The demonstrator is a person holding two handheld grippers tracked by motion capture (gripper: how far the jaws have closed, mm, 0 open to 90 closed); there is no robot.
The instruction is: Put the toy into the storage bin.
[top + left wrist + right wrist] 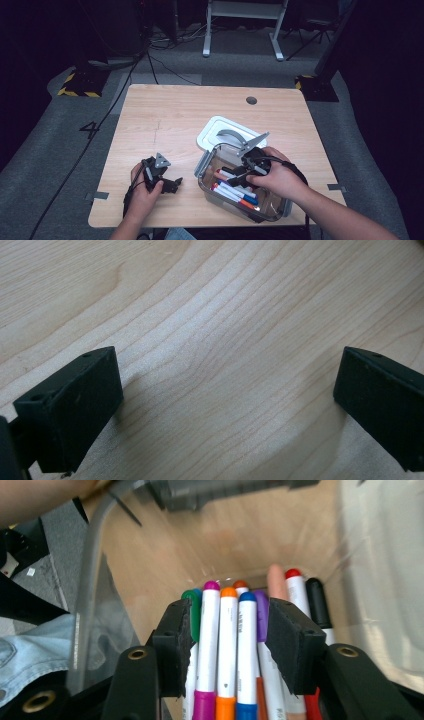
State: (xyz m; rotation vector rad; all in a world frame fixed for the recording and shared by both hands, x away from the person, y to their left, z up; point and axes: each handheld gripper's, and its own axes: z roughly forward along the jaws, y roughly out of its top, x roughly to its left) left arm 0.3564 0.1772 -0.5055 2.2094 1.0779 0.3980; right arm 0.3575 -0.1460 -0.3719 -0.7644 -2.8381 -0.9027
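A light wooden table (170, 115) fills the middle of the high view. It has a small round hole (251, 100) near its far edge, right of the middle. The floor is grey carpet (55, 145). A "4" (89, 129) is marked on it at the left. Black cables (150, 60) run across the carpet at the upper left. White desk legs (242, 12) stand at the top middle. Yellow and black striped tape (75, 90) marks a dark base at the upper left. The room behind is dark.
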